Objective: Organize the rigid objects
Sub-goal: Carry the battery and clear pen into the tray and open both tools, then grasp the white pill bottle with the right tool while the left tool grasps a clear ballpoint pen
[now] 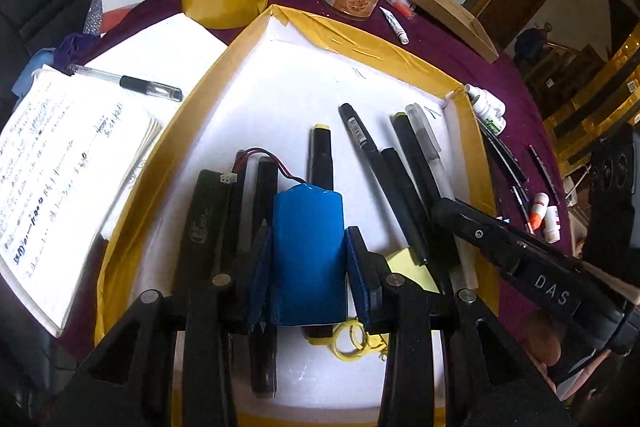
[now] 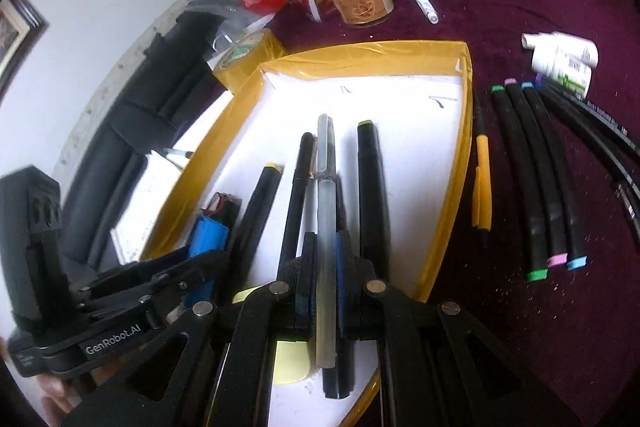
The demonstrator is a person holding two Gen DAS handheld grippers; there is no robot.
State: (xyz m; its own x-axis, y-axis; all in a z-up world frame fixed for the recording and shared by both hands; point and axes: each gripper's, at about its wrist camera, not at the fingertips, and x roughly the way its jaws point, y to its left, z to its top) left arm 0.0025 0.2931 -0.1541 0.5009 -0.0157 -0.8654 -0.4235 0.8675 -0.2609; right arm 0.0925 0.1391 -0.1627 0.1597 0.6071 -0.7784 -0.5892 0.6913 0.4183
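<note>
Both hands full over the yellow tray (image 1: 400, 47)

We've got the left gripper (image 1: 308, 259) with its fingers (image 1: 358, 259) clamped on the blue battery pack (image 1: 308, 227), held over the tray's white floor between the black markers (image 1: 264, 187) lying there. The right gripper (image 2: 325, 287) has its fingers (image 2: 306, 279) pinched tight on a frosted clear pen (image 2: 325, 227), also above the tray near the other pens. Off to the right on the purple tabletop (image 2: 520, 347) there's an orange pen (image 2: 482, 183) and three more markers (image 2: 536, 183) with green, pink and blue caps, outside the tray.
</note>
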